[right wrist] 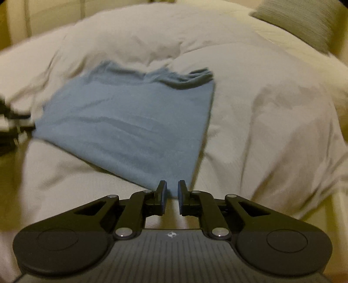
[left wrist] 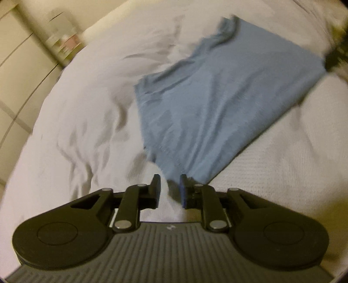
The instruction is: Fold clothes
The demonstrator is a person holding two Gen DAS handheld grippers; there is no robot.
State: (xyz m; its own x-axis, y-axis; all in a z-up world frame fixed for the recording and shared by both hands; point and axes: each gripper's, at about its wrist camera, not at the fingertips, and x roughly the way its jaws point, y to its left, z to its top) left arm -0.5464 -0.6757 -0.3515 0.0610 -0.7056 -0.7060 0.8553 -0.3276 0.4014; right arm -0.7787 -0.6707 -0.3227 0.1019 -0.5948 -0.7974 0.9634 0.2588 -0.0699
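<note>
A blue garment (left wrist: 217, 104) lies folded flat on a white bed, its far end bunched into a dark roll. My left gripper (left wrist: 169, 189) is open at the garment's near corner, with only white bedding between its fingers. In the right wrist view the same garment (right wrist: 134, 122) spreads ahead, and its near corner reaches the tips of my right gripper (right wrist: 172, 191). That gripper is open by a narrow gap. Each gripper shows as a blurred dark shape at the other view's edge: the right gripper (left wrist: 335, 56) and the left gripper (right wrist: 13, 128).
Rumpled white duvet (right wrist: 271, 108) covers the bed around the garment, with deep creases on the left (left wrist: 87, 130). A grey-green pillow (right wrist: 300, 19) lies at the far right. Pale drawers (left wrist: 15, 54) and a cluttered shelf (left wrist: 63, 37) stand beyond the bed's left edge.
</note>
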